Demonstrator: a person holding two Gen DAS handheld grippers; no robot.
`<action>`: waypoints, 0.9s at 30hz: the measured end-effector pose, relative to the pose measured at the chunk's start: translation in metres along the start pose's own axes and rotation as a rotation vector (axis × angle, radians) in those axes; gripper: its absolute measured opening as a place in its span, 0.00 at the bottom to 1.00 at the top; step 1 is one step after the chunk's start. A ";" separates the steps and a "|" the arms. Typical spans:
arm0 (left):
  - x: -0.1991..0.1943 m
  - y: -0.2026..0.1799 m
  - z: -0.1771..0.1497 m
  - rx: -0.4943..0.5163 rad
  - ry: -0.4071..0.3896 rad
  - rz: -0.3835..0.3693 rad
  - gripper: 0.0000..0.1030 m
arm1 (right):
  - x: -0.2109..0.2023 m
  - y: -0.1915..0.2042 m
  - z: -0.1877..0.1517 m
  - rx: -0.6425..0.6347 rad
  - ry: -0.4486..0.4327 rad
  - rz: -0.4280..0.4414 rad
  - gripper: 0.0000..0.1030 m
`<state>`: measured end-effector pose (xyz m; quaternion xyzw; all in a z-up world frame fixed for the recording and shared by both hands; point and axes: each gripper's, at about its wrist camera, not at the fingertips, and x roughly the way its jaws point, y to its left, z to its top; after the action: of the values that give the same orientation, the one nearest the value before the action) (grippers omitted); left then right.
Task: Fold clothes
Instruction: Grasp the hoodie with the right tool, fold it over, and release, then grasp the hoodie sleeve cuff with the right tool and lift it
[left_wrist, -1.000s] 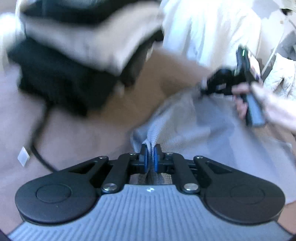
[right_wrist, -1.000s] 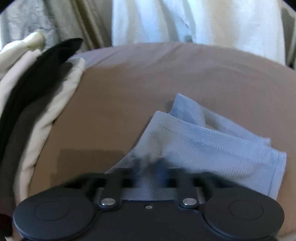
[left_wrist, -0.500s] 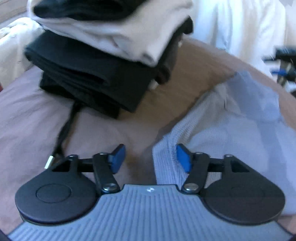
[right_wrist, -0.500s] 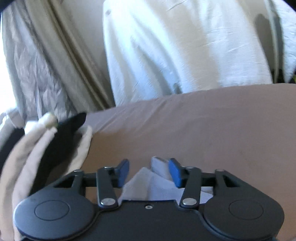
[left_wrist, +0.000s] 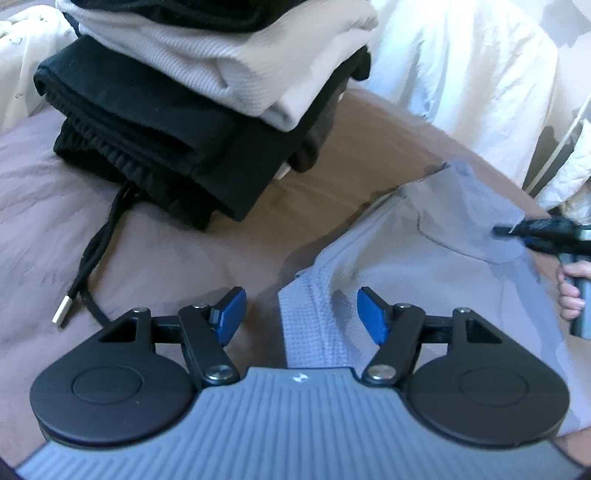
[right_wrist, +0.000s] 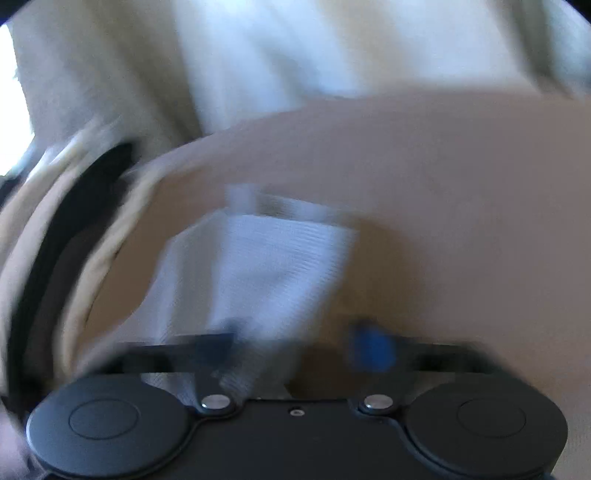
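A light blue waffle-knit garment (left_wrist: 424, 258) lies folded on the brown bed cover (left_wrist: 166, 266). My left gripper (left_wrist: 297, 314) is open, its blue pads either side of the garment's near corner, holding nothing. My right gripper (right_wrist: 295, 347) is open in a blurred view, low over the same garment (right_wrist: 266, 266), with cloth lying between its jaws. In the left wrist view the right gripper (left_wrist: 506, 232) shows at the garment's far right edge, held by a hand.
A stack of folded black and cream clothes (left_wrist: 207, 92) sits at the upper left, with a black drawstring (left_wrist: 85, 273) trailing from it. White bedding (left_wrist: 461, 62) is piled behind. The stack also shows at the left of the right wrist view (right_wrist: 55, 240).
Both grippers let go of the blue garment and opened. The left one drew back slightly. The right one tipped up, then came back down over the garment and is moving fast.
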<state>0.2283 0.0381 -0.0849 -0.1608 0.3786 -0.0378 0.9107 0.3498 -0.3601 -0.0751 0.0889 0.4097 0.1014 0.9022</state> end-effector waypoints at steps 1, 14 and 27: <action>-0.001 -0.001 -0.001 0.005 -0.004 -0.004 0.64 | 0.004 0.012 0.006 -0.110 -0.003 -0.025 0.06; -0.008 -0.007 0.002 0.016 0.070 0.141 0.66 | -0.073 0.003 -0.017 -0.061 -0.153 -0.351 0.45; -0.038 0.000 -0.012 -0.206 0.250 -0.024 0.76 | -0.304 -0.138 -0.254 0.494 -0.186 -0.292 0.55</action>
<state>0.1924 0.0422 -0.0671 -0.2520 0.4890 -0.0294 0.8346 -0.0228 -0.5510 -0.0544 0.2547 0.3458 -0.1408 0.8920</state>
